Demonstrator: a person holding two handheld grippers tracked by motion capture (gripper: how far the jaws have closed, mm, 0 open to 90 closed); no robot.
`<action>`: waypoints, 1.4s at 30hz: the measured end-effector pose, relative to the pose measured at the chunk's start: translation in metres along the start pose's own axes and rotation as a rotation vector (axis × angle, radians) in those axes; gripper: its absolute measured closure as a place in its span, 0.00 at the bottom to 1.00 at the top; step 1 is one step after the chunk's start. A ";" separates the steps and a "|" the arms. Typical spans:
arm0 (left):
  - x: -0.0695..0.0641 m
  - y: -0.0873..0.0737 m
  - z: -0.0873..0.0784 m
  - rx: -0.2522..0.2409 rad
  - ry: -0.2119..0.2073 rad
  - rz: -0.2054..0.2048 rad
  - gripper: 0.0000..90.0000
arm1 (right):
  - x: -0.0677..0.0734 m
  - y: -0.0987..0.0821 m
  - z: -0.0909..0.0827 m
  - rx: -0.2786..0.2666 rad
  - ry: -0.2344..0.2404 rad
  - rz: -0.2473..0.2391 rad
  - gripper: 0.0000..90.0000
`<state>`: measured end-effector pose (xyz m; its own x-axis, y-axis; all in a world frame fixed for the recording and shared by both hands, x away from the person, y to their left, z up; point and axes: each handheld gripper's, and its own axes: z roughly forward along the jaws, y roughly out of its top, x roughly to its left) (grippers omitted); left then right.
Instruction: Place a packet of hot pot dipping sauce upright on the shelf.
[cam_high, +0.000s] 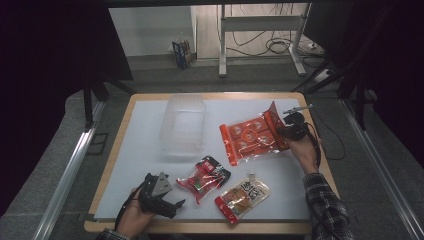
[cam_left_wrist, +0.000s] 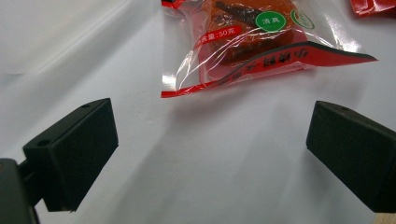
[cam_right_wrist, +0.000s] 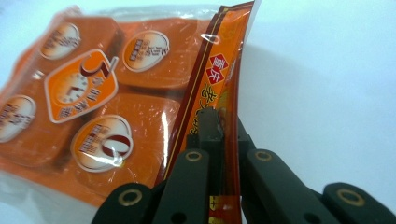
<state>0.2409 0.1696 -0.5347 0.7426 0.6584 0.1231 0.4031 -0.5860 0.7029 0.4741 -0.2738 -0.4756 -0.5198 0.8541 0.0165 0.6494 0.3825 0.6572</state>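
Three snack packets lie outside the clear plastic tub. Right gripper pinches the large orange multi-cake packet's edge at three o'clock, barely lifted; left gripper waits wide open.

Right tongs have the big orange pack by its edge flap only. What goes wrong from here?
1. The right tongs pinch only the thin edge strip of the orange pack; the film may slip out or tear.
2. Hanging from one edge, the pack could swing and miss or catch the rim of the clear container.
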 end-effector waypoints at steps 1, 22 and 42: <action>0.000 0.000 0.000 0.001 0.001 0.001 0.02 | 0.001 0.002 -0.003 -0.007 0.005 0.002 0.99; 0.001 0.000 -0.002 -0.010 0.010 -0.011 0.02 | 0.039 0.060 -0.065 -0.158 0.121 -0.022 0.99; 0.001 0.000 -0.004 -0.023 0.013 -0.007 0.02 | 0.114 0.112 -0.079 -0.207 0.317 -0.118 0.99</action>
<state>0.2400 0.1718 -0.5317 0.7324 0.6690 0.1269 0.3959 -0.5700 0.7199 0.4433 -0.1613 -0.3408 -0.7507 0.6450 0.1429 0.4666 0.3645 0.8059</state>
